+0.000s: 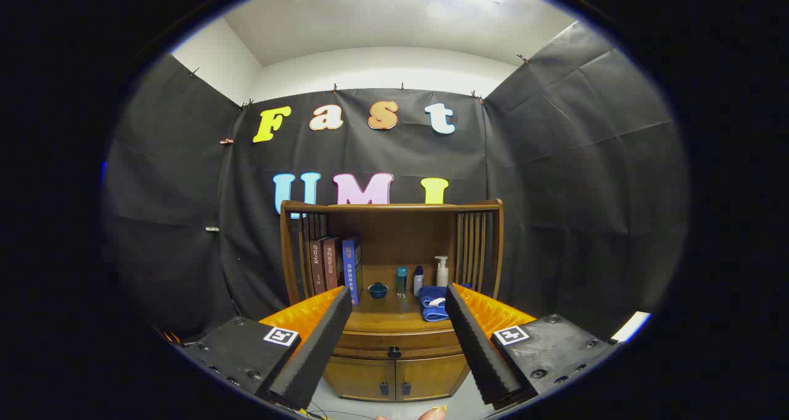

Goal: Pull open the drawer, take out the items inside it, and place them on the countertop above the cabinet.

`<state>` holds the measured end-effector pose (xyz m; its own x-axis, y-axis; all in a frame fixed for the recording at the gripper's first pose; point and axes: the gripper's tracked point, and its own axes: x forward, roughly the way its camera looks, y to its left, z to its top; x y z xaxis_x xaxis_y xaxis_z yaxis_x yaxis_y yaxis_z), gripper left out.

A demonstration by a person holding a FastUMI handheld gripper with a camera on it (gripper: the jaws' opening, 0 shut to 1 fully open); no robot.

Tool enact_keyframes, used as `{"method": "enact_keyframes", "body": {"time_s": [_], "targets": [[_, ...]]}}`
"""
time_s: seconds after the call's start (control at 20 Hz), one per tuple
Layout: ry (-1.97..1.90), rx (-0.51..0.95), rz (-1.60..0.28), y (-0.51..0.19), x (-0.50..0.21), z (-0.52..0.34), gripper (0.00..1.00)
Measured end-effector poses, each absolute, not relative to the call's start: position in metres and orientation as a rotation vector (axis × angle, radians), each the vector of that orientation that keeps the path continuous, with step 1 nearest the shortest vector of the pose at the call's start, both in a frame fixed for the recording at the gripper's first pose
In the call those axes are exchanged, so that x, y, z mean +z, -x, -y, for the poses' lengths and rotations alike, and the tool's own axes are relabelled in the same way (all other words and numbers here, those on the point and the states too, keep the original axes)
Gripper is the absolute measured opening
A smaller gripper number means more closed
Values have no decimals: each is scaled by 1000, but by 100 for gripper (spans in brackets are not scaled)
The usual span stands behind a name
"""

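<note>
Gripper (397, 300) is held wide open, nothing grasped, fingers spread to either side of the wooden cabinet (394, 370). Drawer (394, 344) is seen closed, its dark knob (394, 351) ahead between the fingers. On the countertop (394, 321): books (333, 269), small bowl (377, 290), bottles (422, 275), possibly a folded blue cloth (433, 304).

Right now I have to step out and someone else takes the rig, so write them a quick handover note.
Tool: open, fingers spread wide, holding nothing, held back from the cabinet.
Drawer: shut, its dark knob straight ahead between the fingers, not yet touched. Its contents are hidden.
Countertop: already carries books, a small blue bowl, three bottles and a folded blue cloth; bare wood shows at the front middle.
Done: nothing yet.
Left: close in on the knob, pull the drawer open, lift the items out, set them on the countertop.
</note>
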<state>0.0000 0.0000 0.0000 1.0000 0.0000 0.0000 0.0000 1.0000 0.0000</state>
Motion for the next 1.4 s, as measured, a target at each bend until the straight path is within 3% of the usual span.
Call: {"method": "enact_keyframes", "body": {"time_s": [1.0,1.4], "targets": [[24,0,12,-8,1,-6,99],[37,-13,15,-95,-40,3,99]]}}
